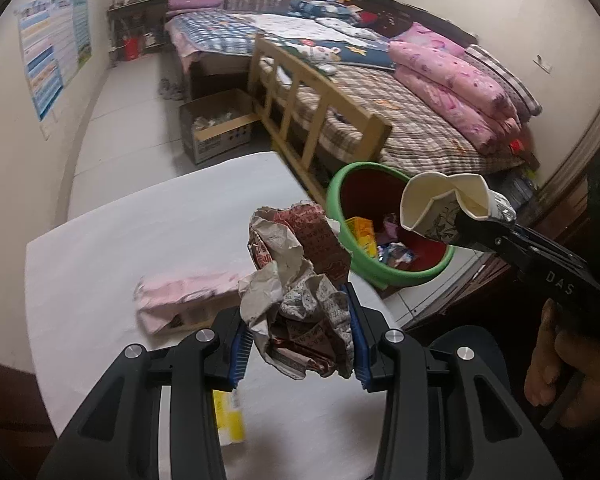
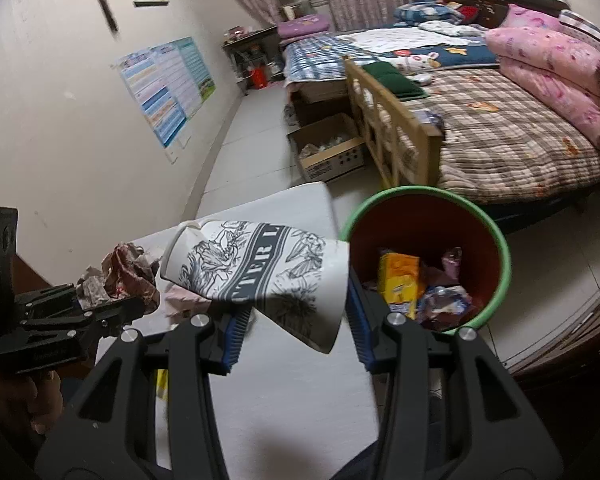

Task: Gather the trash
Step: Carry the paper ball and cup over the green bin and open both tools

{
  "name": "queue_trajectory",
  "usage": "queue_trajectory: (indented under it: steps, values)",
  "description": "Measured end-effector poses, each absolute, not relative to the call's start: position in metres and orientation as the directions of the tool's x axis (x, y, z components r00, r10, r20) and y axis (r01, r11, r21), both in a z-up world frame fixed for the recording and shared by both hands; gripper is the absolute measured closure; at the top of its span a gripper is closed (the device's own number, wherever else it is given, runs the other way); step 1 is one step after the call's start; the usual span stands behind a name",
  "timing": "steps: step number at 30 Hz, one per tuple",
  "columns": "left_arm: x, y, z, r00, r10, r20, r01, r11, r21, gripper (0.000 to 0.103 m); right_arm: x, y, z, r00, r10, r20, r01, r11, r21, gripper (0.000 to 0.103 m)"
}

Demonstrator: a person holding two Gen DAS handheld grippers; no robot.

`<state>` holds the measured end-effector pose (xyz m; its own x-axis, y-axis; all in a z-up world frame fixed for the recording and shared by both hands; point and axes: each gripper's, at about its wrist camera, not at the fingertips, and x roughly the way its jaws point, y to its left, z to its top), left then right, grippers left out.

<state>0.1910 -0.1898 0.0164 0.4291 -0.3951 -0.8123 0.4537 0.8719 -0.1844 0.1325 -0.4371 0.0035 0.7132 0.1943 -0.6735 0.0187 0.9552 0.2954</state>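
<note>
Right now the left gripper [image 1: 300, 344] is clenched on a crumpled paper wrapper [image 1: 300, 276] above the white table [image 1: 100, 260], while the right gripper [image 2: 296, 320] pinches a squashed paper cup [image 2: 260, 276] beside the green-rimmed bin [image 2: 496, 232], which already holds what looks like 1 yellow carton [image 2: 400, 280]; a pink packet [image 1: 180, 296] lies on the table

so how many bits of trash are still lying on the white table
2: a pink wrapper lying flat mid-table, and a yellow packet at the near edge, partly hidden behind the left tongs. More may be hidden under the tongs.
</note>
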Motion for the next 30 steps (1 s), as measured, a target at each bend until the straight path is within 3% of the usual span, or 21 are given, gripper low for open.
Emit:
queue_trajectory:
  steps: [30]
  values:
    - [0.255,-0.362,-0.026,0.278,-0.479,-0.833,0.606,0.760,-0.235,0.064,0.183,-0.578,-0.059,0.680,0.080,-0.729,0.242,0.914,0.325,0.060]
